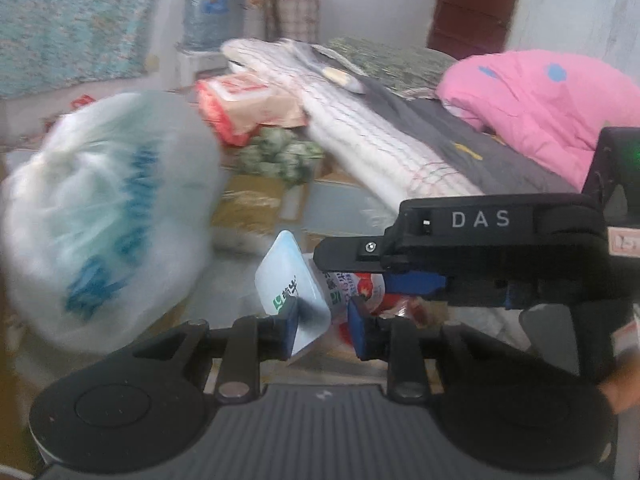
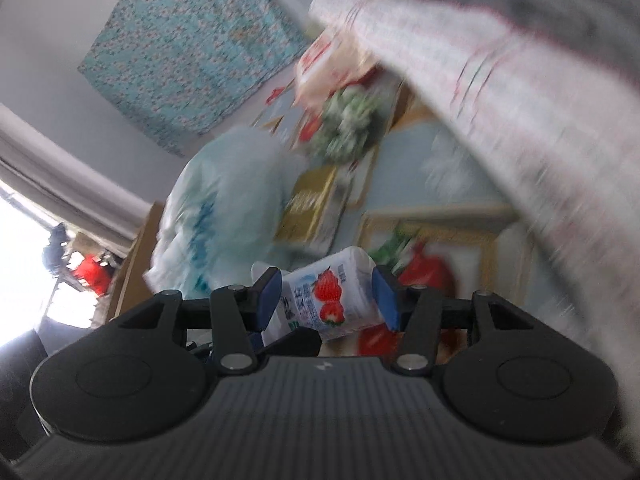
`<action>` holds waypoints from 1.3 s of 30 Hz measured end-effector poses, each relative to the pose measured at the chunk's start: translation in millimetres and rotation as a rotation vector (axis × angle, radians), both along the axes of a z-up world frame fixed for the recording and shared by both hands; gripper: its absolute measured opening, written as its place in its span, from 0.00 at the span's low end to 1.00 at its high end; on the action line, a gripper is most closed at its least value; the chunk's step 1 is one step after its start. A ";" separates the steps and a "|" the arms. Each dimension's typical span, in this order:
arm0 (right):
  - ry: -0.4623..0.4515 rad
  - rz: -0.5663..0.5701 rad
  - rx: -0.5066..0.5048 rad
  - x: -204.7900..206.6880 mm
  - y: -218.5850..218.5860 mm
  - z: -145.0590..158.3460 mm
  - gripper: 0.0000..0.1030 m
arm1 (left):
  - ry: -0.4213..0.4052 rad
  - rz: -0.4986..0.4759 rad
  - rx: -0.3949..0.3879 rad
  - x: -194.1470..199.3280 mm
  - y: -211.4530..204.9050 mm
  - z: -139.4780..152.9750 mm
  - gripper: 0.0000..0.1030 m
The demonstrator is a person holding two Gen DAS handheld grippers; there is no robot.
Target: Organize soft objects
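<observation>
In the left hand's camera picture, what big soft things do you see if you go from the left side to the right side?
White plastic bag → orange-and-red packet → white checked bedding roll → dark grey cloth → pink quilt with blue dots.

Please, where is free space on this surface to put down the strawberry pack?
One bare patch lies between the big white plastic bag and the rolled checked bedding. Farther back it is crowded: an orange package and green bundle. The right side is covered by the pink quilt.
</observation>
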State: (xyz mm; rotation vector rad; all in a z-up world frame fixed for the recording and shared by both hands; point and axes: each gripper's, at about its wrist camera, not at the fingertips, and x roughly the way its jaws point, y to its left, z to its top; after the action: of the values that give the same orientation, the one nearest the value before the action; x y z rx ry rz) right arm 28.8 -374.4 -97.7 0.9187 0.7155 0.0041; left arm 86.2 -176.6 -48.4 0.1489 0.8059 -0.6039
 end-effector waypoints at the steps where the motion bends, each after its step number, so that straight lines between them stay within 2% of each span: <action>1: -0.002 0.012 0.027 1.0 4.4 -2.8 0.49 | -0.009 0.017 0.005 -2.9 5.5 2.1 0.27; 6: -0.008 0.049 0.238 13.9 10.1 -25.4 0.50 | -0.084 0.081 0.035 -7.6 17.1 13.4 0.27; 9: -0.010 0.030 0.300 16.4 4.4 -33.9 0.48 | -0.101 0.077 0.039 -5.4 12.4 14.5 0.27; 14: -0.007 0.000 0.253 13.2 1.1 -28.0 0.49 | -0.142 0.023 0.049 -6.3 -2.0 16.2 0.28; 18: -0.014 -0.024 0.264 12.1 -7.5 -28.6 0.50 | -0.172 -0.022 0.066 -6.7 -16.0 16.4 0.28; 23: -0.006 -0.070 0.168 6.2 -22.9 -21.5 0.52 | -0.174 -0.068 0.052 -3.3 -26.9 12.8 0.29; 26: -0.022 -0.103 0.130 -0.3 -28.7 -19.2 0.53 | -0.162 -0.087 0.024 0.3 -29.5 11.7 0.36; 28: -0.046 -0.117 0.134 -3.9 -32.8 -18.3 0.53 | -0.153 -0.086 0.012 1.6 -27.5 11.7 0.48; 33: -0.118 -0.131 0.129 -9.5 -37.9 -10.1 0.61 | -0.141 -0.086 -0.010 -1.4 -12.2 16.2 0.67; 39: -0.133 -0.035 0.113 3.8 -26.5 -1.9 0.64 | -0.078 -0.050 -0.012 3.7 11.4 16.5 0.74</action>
State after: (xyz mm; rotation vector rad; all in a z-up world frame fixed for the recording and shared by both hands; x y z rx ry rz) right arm 32.7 -400.9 -99.6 1.0292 0.5798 0.0750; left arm 90.0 -165.2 -31.8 0.1809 0.7243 -0.6464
